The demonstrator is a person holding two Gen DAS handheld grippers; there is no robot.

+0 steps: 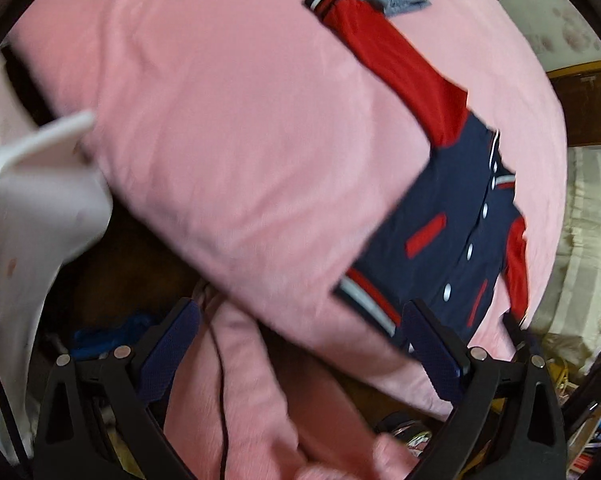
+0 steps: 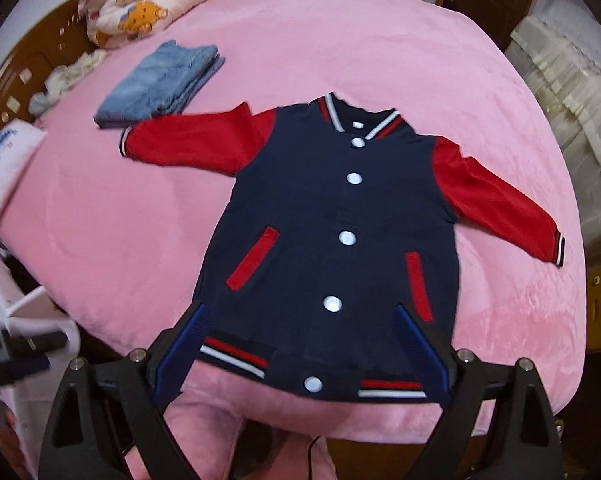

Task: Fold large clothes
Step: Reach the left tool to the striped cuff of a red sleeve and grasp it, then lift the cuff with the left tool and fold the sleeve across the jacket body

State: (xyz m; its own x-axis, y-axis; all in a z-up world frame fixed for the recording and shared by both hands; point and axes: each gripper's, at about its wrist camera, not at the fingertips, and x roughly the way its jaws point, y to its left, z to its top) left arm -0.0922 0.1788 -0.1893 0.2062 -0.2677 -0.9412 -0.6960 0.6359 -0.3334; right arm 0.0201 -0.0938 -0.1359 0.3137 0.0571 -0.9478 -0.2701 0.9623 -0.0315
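- Varsity jacket (image 2: pixel 332 216): navy body, red sleeves, white snaps; spread flat, front up, in the centre of the right wrist view. Its collar points to the top of the frame and its striped hem lies at the near edge of the bed.
- In the left wrist view the jacket (image 1: pixel 452 216) runs along the right half of the frame, one red sleeve reaching toward the top centre.
- Right gripper (image 2: pixel 300 344): jaws spread wide over the hem, one finger at the lower left hem corner and one near the lower right; no cloth is pinched between them.
- Left gripper (image 1: pixel 300 340): jaws likewise spread wide and holding nothing; the right finger overlaps the jacket's hem corner in the picture, but contact cannot be told.
- Open room: bare pink blanket (image 2: pixel 100 216) lies left of the jacket and above its collar; the right cuff ends close to the bed's right edge.
- Folded denim garment (image 2: pixel 160 84): upper left, just beside the left sleeve's cuff.
- Rolled printed quilt (image 2: pixel 140 8): top left, well apart from the jacket.
- White pillow (image 2: pixel 8 160): left edge of the bed.
- White plastic frame (image 1: pixel 52 152): blurred, at the left edge of the left wrist view, off the bed.
- Surroundings: dark wooden headboard (image 2: pixel 40 60) at upper left; pale covered furniture at right.
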